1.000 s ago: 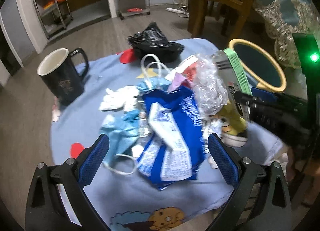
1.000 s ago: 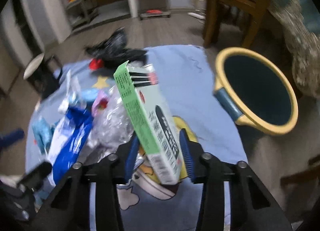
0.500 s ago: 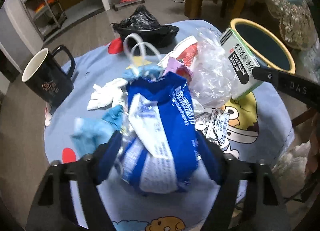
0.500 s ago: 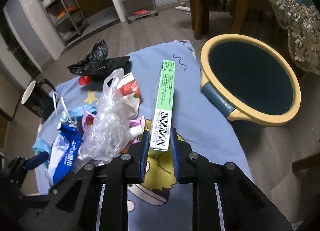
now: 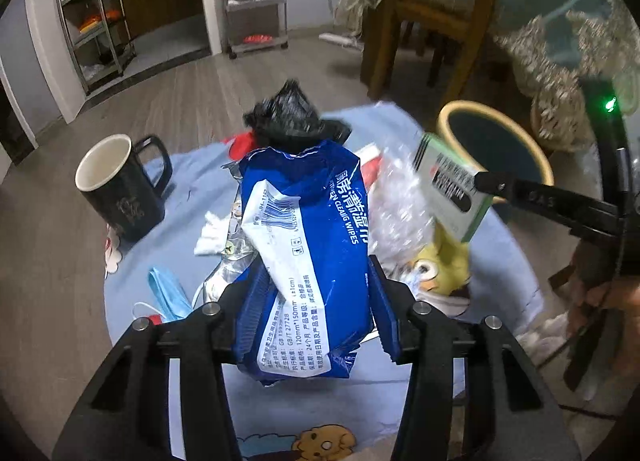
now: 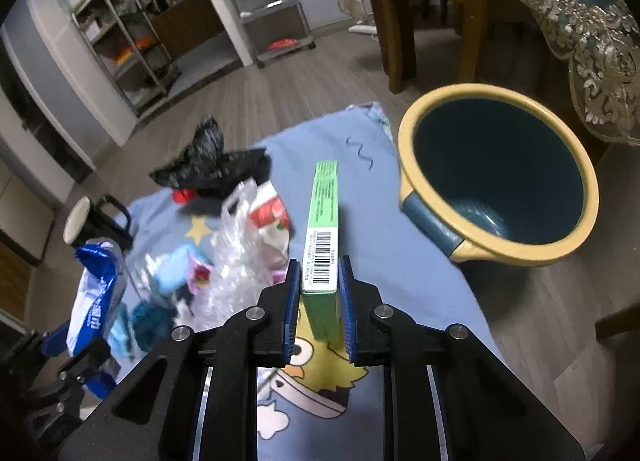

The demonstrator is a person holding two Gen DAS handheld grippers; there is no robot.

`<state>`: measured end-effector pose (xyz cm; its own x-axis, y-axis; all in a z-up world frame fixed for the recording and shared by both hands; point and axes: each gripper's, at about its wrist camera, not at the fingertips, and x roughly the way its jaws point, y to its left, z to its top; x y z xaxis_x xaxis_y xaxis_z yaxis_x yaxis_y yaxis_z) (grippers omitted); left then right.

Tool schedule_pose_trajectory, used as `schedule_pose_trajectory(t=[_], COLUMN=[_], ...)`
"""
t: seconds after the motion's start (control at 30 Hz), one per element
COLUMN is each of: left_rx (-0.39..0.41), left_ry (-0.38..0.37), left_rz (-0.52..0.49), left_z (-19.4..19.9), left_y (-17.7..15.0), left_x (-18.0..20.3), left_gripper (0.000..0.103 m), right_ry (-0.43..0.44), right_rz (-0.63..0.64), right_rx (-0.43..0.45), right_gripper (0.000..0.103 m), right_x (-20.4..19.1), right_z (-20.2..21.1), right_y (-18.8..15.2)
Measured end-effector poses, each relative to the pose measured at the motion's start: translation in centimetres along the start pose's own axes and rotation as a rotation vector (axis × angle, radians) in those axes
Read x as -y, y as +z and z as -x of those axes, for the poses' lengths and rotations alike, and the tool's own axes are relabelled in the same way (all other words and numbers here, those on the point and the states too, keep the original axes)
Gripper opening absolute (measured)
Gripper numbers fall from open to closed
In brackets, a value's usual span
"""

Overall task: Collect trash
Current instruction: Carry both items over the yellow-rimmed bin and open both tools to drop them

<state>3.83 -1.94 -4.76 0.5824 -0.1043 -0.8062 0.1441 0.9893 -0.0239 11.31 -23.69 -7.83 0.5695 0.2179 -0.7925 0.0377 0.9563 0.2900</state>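
Observation:
My left gripper is shut on a blue wet-wipes packet and holds it upright above the round table. The packet also shows in the right wrist view. My right gripper is shut on a long green box, which also shows in the left wrist view, lifted off the table beside the trash bin. The bin is dark blue inside with a yellow rim and stands on the floor right of the table; it shows in the left wrist view too.
The blue cartoon tablecloth carries a black mug, a black plastic bag, a clear plastic bag, a blue face mask and white tissue. A wooden chair stands behind the table.
My left gripper closed on the blue wipes packet and lifted it off the pile. My right gripper raised the green box and turned it edge-on, nearer the bin.

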Motion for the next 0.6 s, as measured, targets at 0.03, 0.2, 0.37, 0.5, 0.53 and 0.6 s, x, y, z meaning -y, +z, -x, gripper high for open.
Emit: schedule_pose_trajectory(t=[0.03,0.2,0.37,0.5,0.53,0.6], left_rx=[0.013,0.06,0.082,0.106,0.109,0.111], left_ry=[-0.008,-0.04,-0.092,-0.126,-0.134,-0.148], left_rz=[0.001,0.002,0.004,-0.037,-0.046,-0.07], left_z=[0.5,2.3,3.4,4.2,4.2,4.1], left_y=[0.3,1.6,3.8,5.7,6.1,7.0], left_x=[0.1,0.7,1.8,4.0,4.5,5.8], left_gripper=[0.048,0.048,0.048,0.048,0.048,0.048], right_ry=[0.015,0.064,0.121,0.087,0.073,0.043], right_rz=[-0.017,-0.059,-0.066,-0.016,-0.008,-0.005], right_rx=[0.007,0.026,0.047,0.098,0.12,0.158], right_gripper=[0.02,0.02,0.02,0.02,0.019,0.02], right_x=[0.2,1.4,2.6,3.6,4.1,5.2], right_z=[0.5,2.6,5.2,7.1,7.7,8.6], right_y=[0.3,2.4,5.2,7.3,7.9,8.7])
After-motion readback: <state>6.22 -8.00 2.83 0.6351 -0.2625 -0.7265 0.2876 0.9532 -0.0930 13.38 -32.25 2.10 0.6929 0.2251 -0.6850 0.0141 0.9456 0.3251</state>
